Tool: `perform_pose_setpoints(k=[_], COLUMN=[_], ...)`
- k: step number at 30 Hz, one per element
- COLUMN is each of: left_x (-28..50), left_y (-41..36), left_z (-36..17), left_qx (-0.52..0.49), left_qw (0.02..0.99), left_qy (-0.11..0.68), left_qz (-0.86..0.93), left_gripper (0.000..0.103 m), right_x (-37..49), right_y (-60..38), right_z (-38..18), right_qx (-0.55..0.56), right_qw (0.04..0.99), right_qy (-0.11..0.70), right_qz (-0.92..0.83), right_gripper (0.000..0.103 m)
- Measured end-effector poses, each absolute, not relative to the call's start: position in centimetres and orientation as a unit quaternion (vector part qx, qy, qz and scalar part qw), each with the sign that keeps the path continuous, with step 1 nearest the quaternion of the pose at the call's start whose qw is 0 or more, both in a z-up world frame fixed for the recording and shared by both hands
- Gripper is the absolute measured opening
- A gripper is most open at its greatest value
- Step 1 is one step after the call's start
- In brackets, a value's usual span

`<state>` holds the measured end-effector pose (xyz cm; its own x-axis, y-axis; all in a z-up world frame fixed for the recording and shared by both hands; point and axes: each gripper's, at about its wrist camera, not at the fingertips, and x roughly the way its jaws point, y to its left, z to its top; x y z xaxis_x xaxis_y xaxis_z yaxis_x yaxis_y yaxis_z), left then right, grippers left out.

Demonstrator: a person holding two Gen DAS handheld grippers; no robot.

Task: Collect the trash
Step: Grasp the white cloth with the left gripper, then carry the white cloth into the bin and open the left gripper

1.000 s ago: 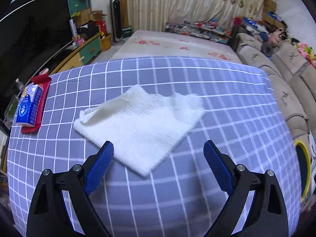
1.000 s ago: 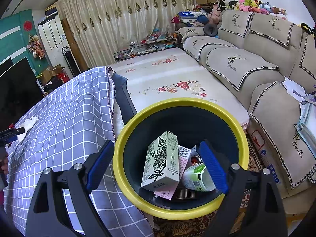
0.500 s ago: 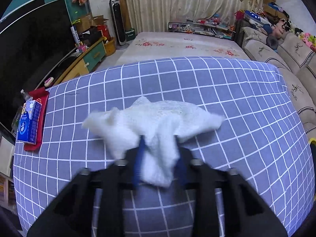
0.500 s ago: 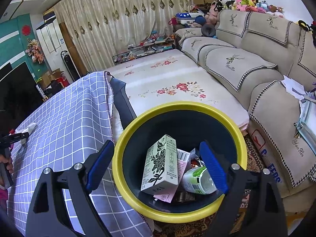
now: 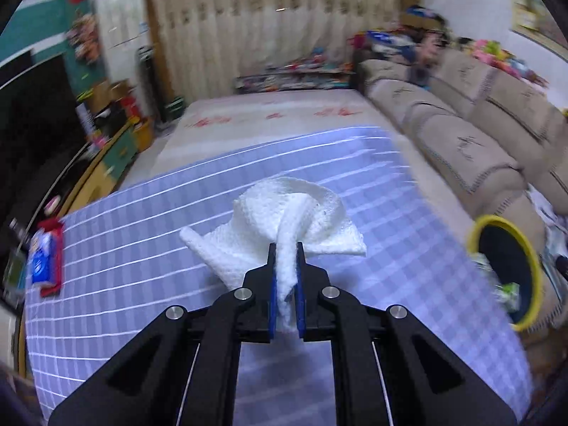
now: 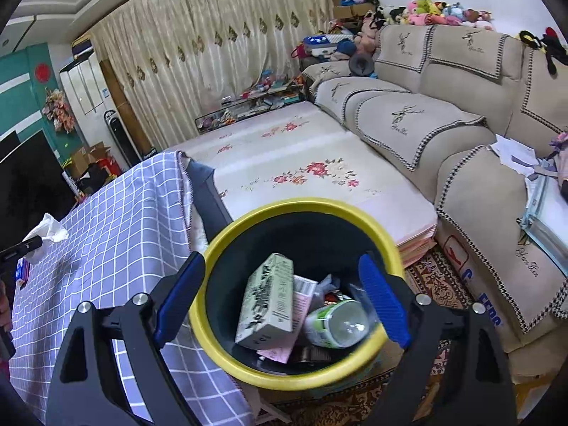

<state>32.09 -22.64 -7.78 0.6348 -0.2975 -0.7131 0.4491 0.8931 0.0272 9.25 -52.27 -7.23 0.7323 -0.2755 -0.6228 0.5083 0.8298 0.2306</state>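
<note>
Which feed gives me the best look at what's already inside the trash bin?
The right wrist view. It looks straight down into the trash bin, showing a carton, a plastic bottle and pink paper. The left wrist view catches only the bin's yellow rim at its right edge, blurred, with contents barely visible.
</note>
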Motion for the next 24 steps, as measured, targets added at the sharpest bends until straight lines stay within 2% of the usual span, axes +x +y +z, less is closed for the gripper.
perform_pose_setpoints(k=[11,18,24], left_x=[23.1,20.1,20.1], left_y=[-39.0,-47.5,-51.8], left_z=[-7.1,-9.1,-12.5], left_qx=[0.150,0.180,0.201], left_qw=[0.840,0.804,0.779], left_qy=[0.371,0.391,0.424], left_qz=[-0.366,-0.411,-0.416], left_gripper=[0.009,0.009,0.012], right_x=[3.0,-0.2,-1.1], right_y=[-55.6,-58.1,-58.9], right_z=[-6.7,-7.1,-7.6], right_qx=[0.212,0.233,0.240], right_qw=[0.902,0.894,0.893], right_qy=[0.271,0.257,0.256], right_qz=[-0.260,-0.282,-0.282], right_gripper=[0.085,0.087,0.087])
